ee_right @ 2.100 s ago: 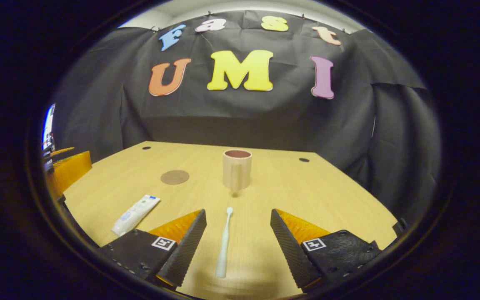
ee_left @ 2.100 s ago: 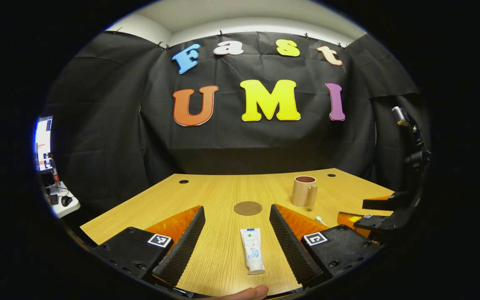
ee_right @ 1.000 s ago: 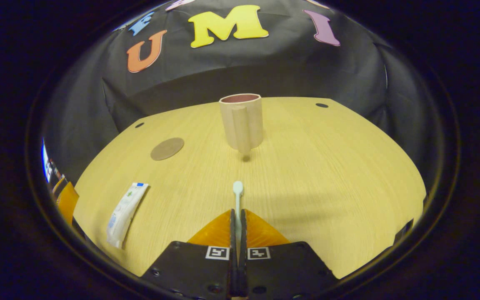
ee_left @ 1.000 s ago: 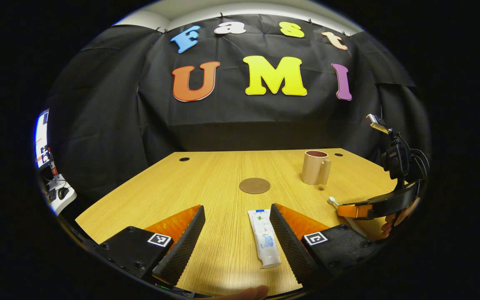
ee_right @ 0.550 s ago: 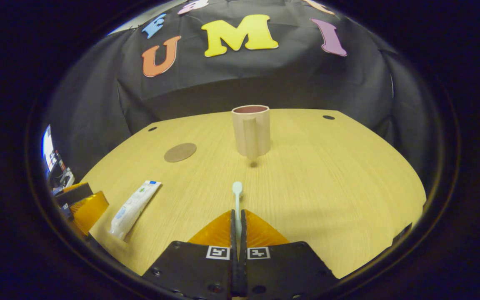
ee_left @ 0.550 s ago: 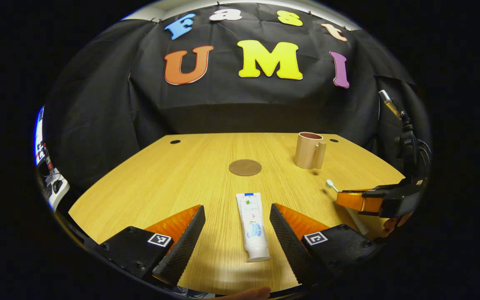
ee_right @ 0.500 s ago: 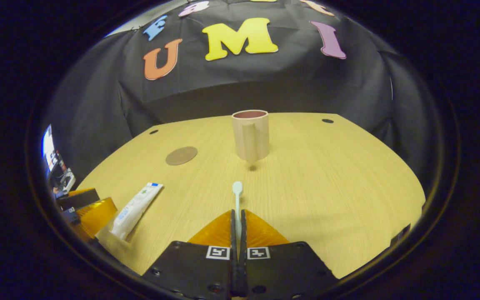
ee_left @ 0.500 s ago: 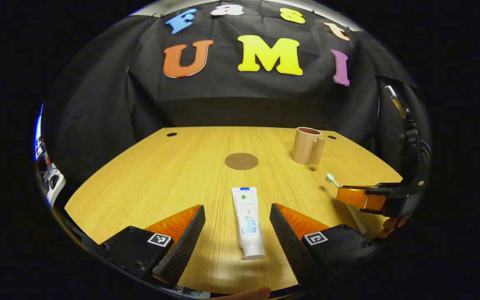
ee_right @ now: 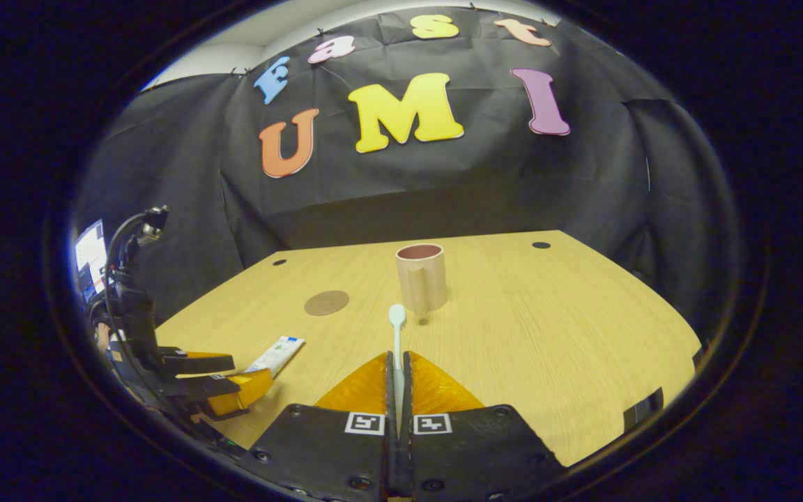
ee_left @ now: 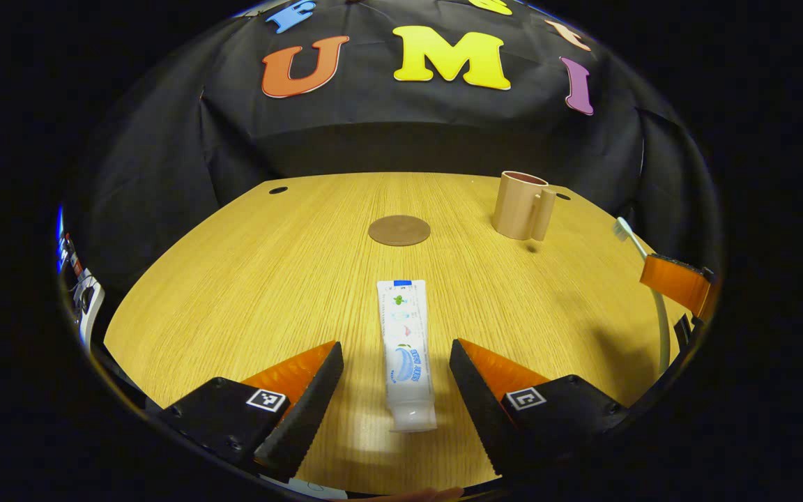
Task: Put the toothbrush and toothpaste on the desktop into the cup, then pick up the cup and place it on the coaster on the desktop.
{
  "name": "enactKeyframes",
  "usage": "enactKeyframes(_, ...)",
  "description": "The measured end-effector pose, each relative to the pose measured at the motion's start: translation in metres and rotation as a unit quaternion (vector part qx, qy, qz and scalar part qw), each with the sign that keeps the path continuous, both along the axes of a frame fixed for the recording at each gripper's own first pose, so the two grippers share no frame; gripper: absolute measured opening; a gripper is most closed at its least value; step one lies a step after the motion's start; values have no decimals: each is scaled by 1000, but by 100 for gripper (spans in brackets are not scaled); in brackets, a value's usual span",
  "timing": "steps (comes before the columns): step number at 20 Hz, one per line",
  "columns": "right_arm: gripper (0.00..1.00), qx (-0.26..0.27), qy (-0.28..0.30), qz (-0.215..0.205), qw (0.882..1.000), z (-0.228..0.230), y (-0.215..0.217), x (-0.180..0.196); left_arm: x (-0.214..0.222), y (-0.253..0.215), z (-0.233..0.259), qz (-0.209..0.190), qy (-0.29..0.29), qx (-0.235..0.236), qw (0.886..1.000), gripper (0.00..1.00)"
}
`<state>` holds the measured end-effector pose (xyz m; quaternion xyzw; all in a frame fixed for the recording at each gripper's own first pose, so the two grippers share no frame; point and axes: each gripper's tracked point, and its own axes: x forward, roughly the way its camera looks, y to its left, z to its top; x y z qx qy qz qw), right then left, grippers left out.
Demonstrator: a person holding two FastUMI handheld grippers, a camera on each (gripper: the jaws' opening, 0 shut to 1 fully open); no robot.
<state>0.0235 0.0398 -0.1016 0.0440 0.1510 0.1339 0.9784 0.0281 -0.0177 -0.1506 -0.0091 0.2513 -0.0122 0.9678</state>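
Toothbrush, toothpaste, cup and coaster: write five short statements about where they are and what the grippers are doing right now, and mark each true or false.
1. The right gripper is shut on the toothbrush. True.
2. The toothpaste stands inside the cup. False: it lies flat on the desktop, between the open fingers of the left gripper.
3. The cup sits on the coaster. False: it stands on the bare desktop, apart from the coaster.
4. The left gripper is clamped on the toothpaste. False: its fingers stand open on either side of the tube, not pressing it.
5. The toothbrush head points toward the cup in the right gripper view. True.
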Motion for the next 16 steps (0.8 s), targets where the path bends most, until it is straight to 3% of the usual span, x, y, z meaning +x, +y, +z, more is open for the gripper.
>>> enactKeyframes(9, 0, 32, -44, 9, 998, 36, -7, -16, 11, -4, -15, 3, 38, 14, 999, 84)
enactKeyframes(10, 0, 34, -47, 9, 998, 37, -9, -16, 11, -5, -15, 0, 39, 12, 999, 67)
enactKeyframes(12, 1, 32, -49, 8, 998, 37, -9, -15, 11, -10, -14, -5, 38, 5, 999, 57)
enactKeyframes(13, 1, 31, -49, 8, 998, 38, -8, -16, 11, -12, -14, -7, 34, -3, 999, 58)
enactKeyframes(14, 0, 32, -48, 8, 998, 40, -6, -20, 12, -16, -12, -15, 29, -11, 999, 46)
enactKeyframes(16, 0, 34, -48, 4, 998, 42, -4, -20, 10, -21, -11, -22, 19, -30, 999, 43)
